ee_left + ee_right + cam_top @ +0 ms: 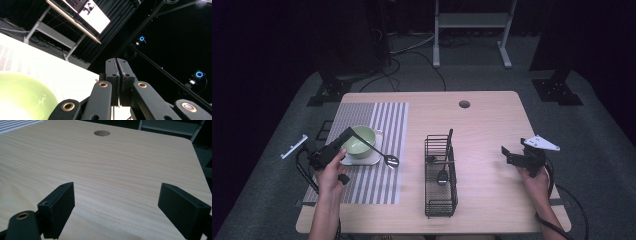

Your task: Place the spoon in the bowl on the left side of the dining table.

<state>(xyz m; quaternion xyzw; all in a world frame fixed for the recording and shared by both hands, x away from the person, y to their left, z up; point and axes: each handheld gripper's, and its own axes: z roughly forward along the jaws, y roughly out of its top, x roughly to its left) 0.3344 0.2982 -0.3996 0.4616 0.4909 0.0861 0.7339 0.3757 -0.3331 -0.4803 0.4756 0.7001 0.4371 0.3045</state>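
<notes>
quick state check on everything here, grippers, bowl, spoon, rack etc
left gripper: shut, empty, tilted up beside the bowl
right gripper: open, empty, above bare table
green bowl: upright on a white plate
black spoon: handle propped on the bowl rim, head on the striped mat
wire rack: upright, holding dark utensils

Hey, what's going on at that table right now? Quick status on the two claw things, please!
Left gripper shut, empty, tilted up beside the green bowl. Right gripper open, empty, over bare table. Black spoon leans out of the bowl. Wire basket sits mid-table.

green bowl [360, 141] | upright on white plate [371, 159] | black spoon [377, 150] leaning over rim
</notes>
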